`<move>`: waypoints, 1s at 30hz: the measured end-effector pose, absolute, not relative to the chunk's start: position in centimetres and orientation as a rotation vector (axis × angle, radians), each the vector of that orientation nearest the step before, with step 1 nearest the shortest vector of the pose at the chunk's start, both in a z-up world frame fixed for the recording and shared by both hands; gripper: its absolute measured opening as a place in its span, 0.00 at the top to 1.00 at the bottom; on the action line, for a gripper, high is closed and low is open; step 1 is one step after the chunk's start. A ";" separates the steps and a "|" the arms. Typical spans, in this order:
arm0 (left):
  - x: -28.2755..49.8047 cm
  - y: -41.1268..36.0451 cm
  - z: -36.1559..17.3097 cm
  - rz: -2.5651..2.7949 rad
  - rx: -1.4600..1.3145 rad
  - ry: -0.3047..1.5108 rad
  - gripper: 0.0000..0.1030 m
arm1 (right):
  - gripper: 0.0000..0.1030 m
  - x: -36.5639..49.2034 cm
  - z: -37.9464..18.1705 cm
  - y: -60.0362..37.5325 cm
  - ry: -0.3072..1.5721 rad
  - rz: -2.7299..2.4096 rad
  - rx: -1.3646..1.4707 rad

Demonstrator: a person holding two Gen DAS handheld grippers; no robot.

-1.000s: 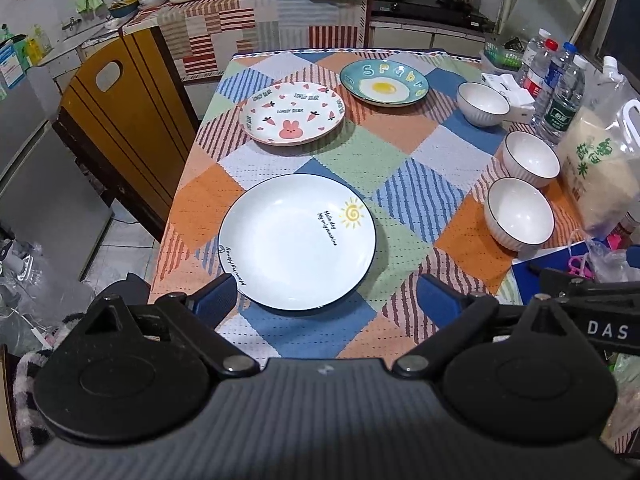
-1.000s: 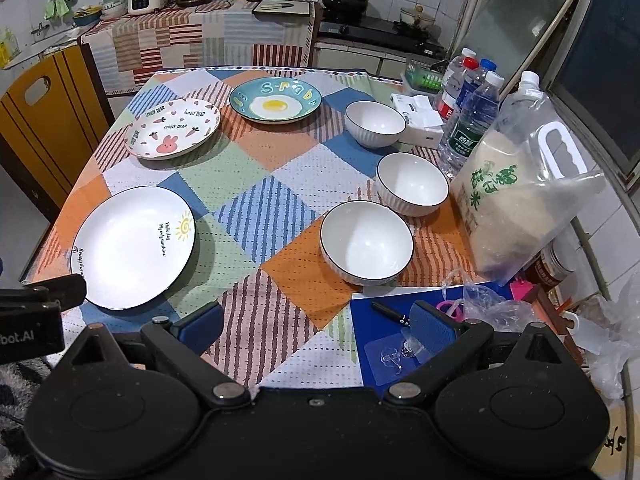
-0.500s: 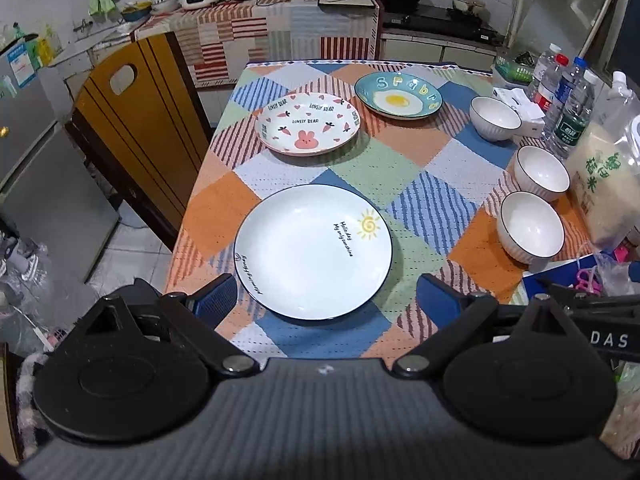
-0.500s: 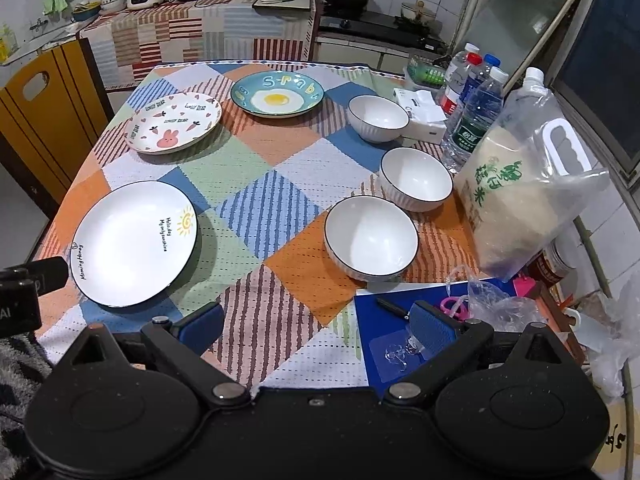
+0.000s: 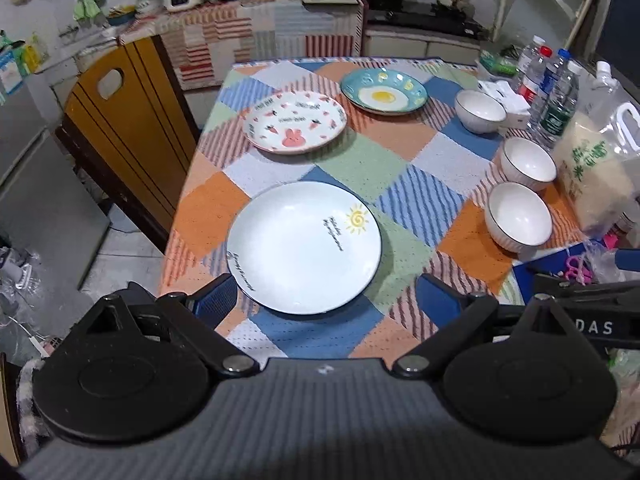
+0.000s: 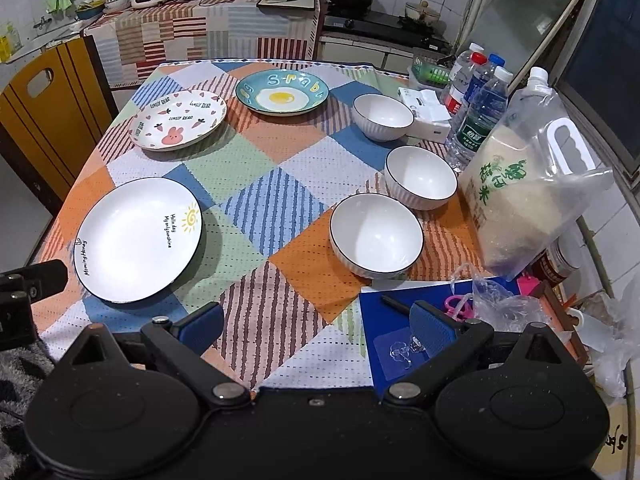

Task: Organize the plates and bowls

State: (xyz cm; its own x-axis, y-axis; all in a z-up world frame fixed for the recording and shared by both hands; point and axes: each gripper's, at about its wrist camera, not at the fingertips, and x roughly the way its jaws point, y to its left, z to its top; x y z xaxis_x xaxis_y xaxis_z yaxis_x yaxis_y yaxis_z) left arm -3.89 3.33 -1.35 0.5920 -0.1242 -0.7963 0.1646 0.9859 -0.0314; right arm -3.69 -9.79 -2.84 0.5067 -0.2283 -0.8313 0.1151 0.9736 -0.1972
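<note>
A white sun-print plate lies at the table's near left. Behind it sit a pink rabbit plate and a teal fried-egg plate. Three white bowls stand in a row down the right side: near, middle, far. My left gripper hangs open over the near edge of the sun plate, touching nothing. My right gripper is open above the table's front edge, short of the near bowl.
A bag of rice and water bottles crowd the right edge. A blue mat with small items and plastic bags lies at the near right. A wooden chair stands left of the patchwork tablecloth. A kitchen counter runs behind.
Both grippers have drawn back and risen slightly, so the table looks a little farther away. The left view has swung somewhat to the left. No dish has moved.
</note>
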 end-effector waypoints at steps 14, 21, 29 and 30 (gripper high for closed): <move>-1.4 6.8 -1.5 -0.196 0.087 0.933 0.06 | 0.02 -2.6 -3.2 -9.5 1.009 -0.189 -0.131; 0.6 8.8 -3.4 -0.107 0.122 0.831 0.08 | 0.02 -3.0 -3.1 -9.0 0.660 0.015 -0.178; 5.6 10.2 -7.9 -0.161 0.141 0.871 0.08 | 0.05 2.1 -8.3 -8.1 0.585 0.241 -0.093; 6.4 10.2 -8.7 -0.151 0.154 0.884 0.08 | 0.07 2.9 -9.4 -7.8 0.610 0.259 -0.094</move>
